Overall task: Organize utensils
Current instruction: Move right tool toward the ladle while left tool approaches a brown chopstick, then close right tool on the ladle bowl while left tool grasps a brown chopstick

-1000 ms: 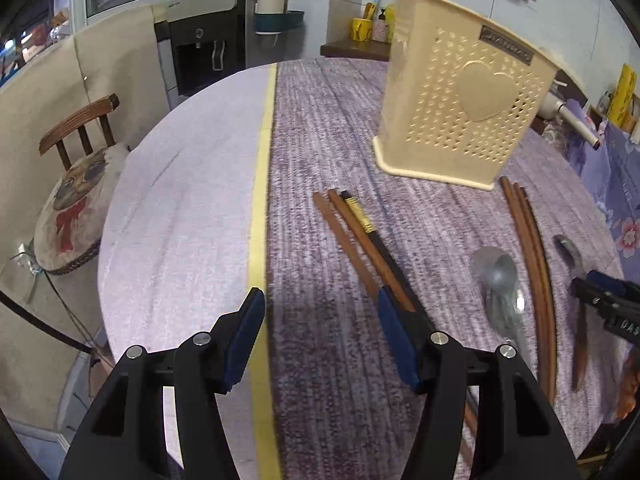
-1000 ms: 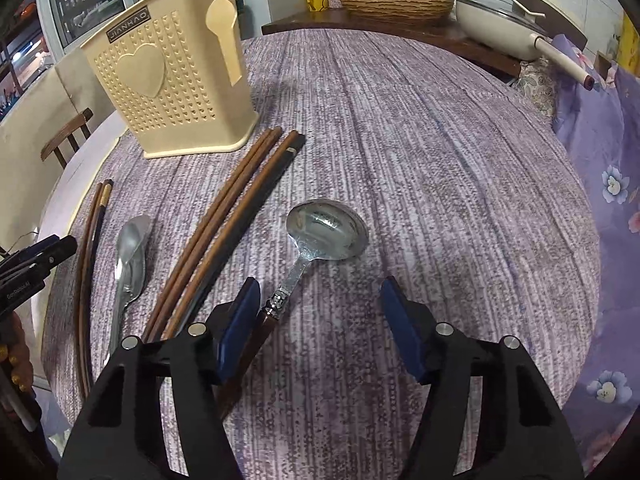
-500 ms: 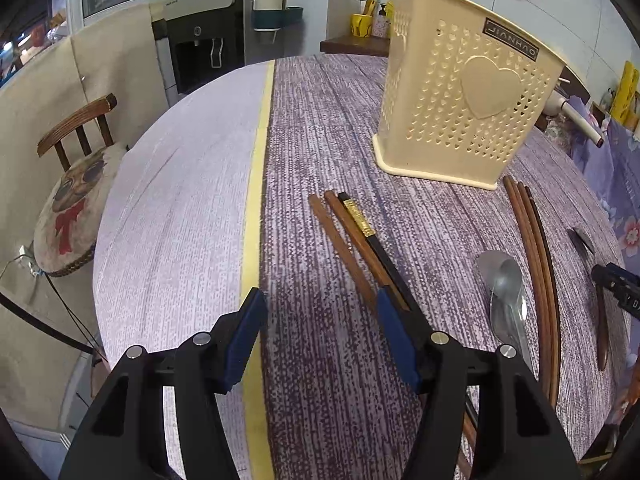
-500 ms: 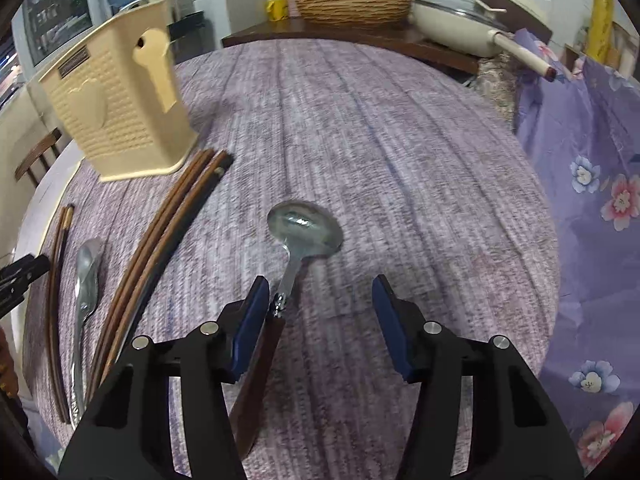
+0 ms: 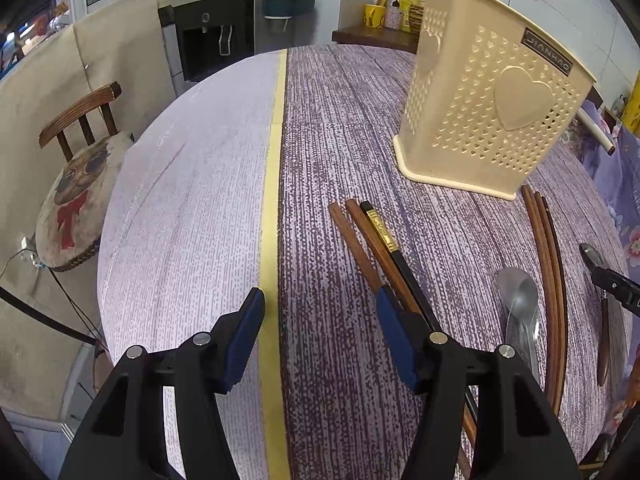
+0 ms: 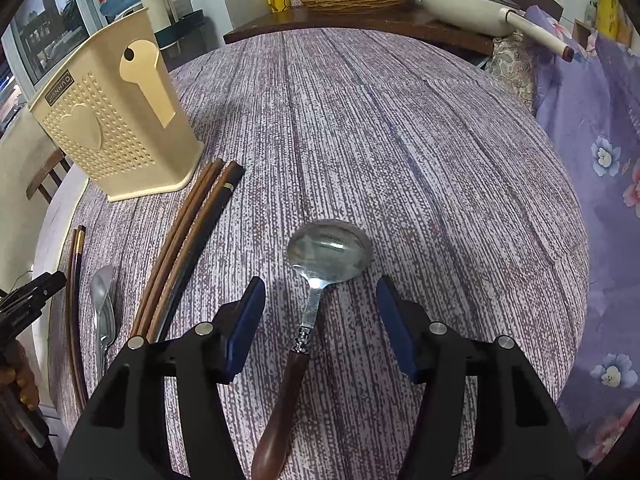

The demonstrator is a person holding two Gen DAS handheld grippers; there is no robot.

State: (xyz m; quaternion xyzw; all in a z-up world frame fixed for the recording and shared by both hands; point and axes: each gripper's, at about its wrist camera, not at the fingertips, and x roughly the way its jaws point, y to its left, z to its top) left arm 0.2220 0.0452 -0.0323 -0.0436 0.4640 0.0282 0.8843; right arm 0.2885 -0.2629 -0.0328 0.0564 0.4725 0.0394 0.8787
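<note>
The right gripper (image 6: 320, 312), black with blue pads, fills the bottom of the right wrist view, its jaws having just opened wider and standing spread on either side of a wooden-handled steel ladle-spoon (image 6: 316, 288) without touching it. The left gripper (image 5: 320, 320) is likewise spread at the bottom of the left wrist view, nothing between its pads, its right finger (image 5: 394, 328) over a group of brown and black chopsticks (image 5: 376, 240).

The round table under a purple woven cloth (image 6: 400, 140) spans both views. A cream perforated plastic utensil holder with a heart emblem (image 5: 488, 108) stands upright at upper right of the left wrist view. Below it, at right, lie a second bundle of long brown chopsticks (image 5: 550, 272) and, just left of them, a plain steel spoon (image 5: 518, 304). The ladle-spoon's bowl sits at centre frame in the right wrist view, its handle running down to the bottom edge.
</note>
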